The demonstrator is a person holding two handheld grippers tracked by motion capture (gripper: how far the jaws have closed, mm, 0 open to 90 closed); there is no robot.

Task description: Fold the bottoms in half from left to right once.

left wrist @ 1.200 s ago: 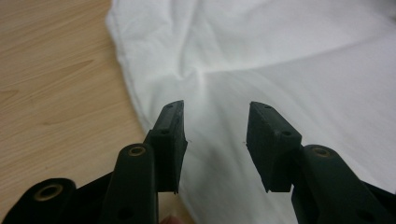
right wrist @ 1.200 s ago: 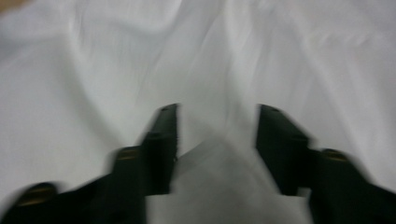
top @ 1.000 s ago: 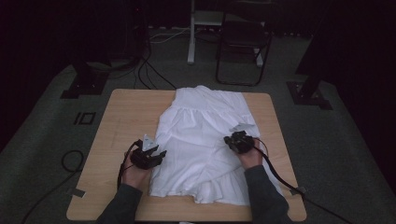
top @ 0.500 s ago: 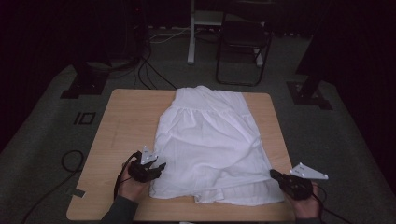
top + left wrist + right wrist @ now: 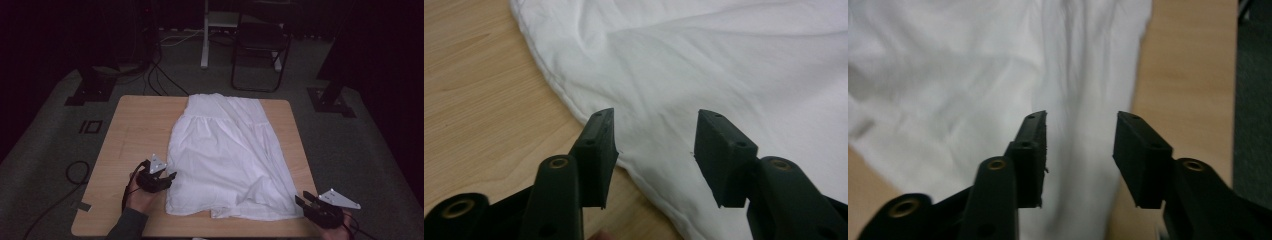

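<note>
High view: white garment (image 5: 227,155) spread flat on the wooden worktop (image 5: 135,130), collar end toward the far edge, hem near the front edge. Left tongs (image 5: 167,176) are seen at the garment's left hem corner, held in a hand (image 5: 140,197); right tongs (image 5: 301,202) at the front-right corner of the worktop, just beside the right hem corner. The jaw gap is too small to judge here.

Left gripper view: left tongs (image 5: 654,145) are shown open, nothing between the pads; jaws have just been opening slightly. The curved hem of the garment (image 5: 704,65) runs under the jaws, w/ bare worktop (image 5: 474,100) to the left. A stitched edge seam is resolved here, not in the high view.

Right gripper view: right tongs (image 5: 1080,150) are shown open, having just been opening; no cloth is pinched. Garment (image 5: 948,80) lies ahead, its edge fold between the jaws' lines, worktop (image 5: 1188,75) at right, floor beyond.

Surface & room: light wood-grain worktop on grey carpet (image 5: 45,150); a folding chair (image 5: 260,50), a white stand post (image 5: 205,35), floor cables (image 5: 160,75) and dark stand bases (image 5: 92,90) are seen behind. Lighting is dim.
</note>
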